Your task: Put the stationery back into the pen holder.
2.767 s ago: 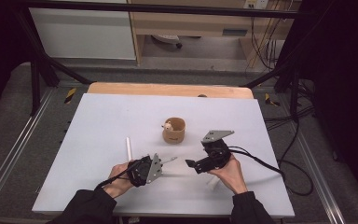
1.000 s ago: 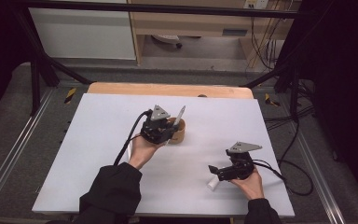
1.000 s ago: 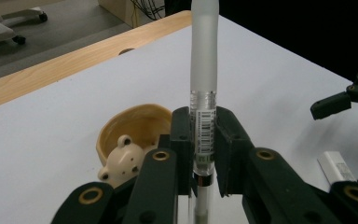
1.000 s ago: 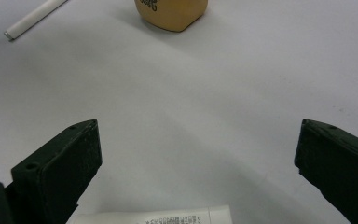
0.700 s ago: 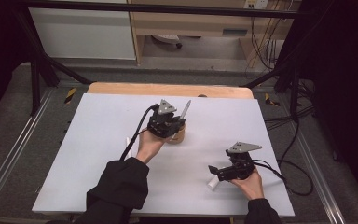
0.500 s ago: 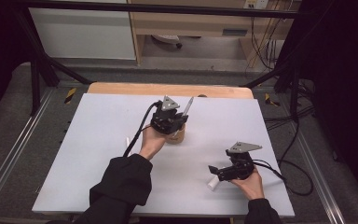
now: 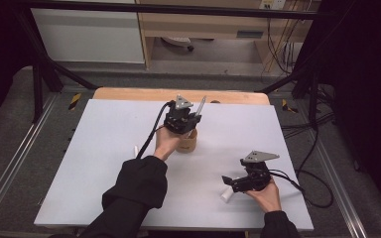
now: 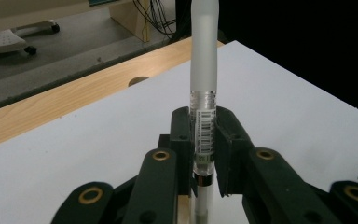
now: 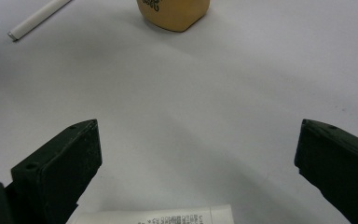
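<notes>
**Pen poised over the holder**

The left gripper (image 7: 192, 118) clenches a white pen (image 8: 203, 98) upright above the wooden pen holder (image 7: 187, 143), lined up for dropping in. The right gripper (image 7: 234, 182) rests on the table (image 7: 94, 163), fingers spread wide over another pen (image 9: 154, 216), ready to grasp.

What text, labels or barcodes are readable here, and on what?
Pen in the left gripper: barcode label, digits too small to read.
Tube lying between the right gripper jaws: a printed line, too blurred to read.
Wooden cup: dark script, cut off, unreadable.
</notes>
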